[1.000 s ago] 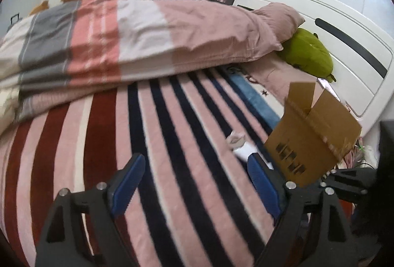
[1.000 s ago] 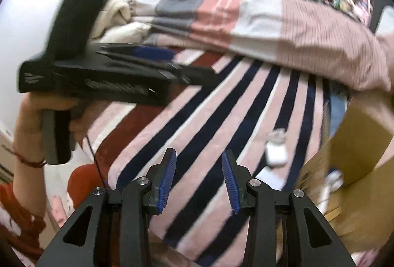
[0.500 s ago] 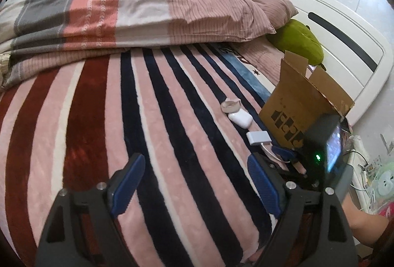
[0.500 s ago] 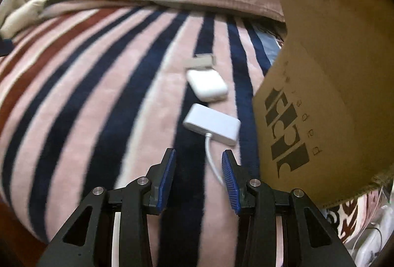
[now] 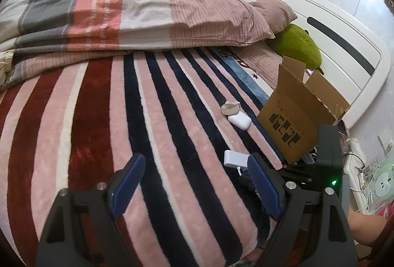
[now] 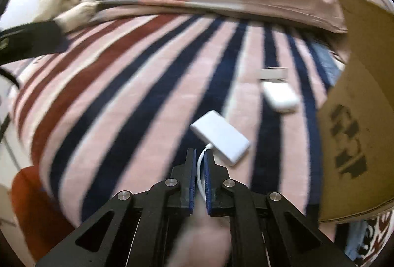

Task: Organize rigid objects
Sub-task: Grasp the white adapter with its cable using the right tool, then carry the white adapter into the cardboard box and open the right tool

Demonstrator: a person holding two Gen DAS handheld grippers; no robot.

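Observation:
A white adapter (image 6: 221, 136) with a short white cable (image 6: 200, 163) lies on the striped blanket (image 6: 138, 84); it also shows in the left wrist view (image 5: 234, 158). My right gripper (image 6: 200, 158) is shut on the cable just behind the adapter. A white earbuds case (image 6: 280, 95) and a beige ring-shaped item (image 5: 230, 107) lie farther back. An open cardboard box (image 5: 295, 116) stands to their right, and it also shows in the right wrist view (image 6: 362, 107). My left gripper (image 5: 197, 180) is open and empty above the blanket, left of the adapter.
A folded striped duvet (image 5: 123, 13) and a pillow (image 5: 273, 13) lie across the far side of the bed. A green plush toy (image 5: 295, 47) rests by the white headboard (image 5: 344, 45). The bed edge drops off at the right, with cables and clutter below.
My right gripper has closed on the adapter's cable; it was open half a second ago. The left gripper has drawn back slightly and stays open.

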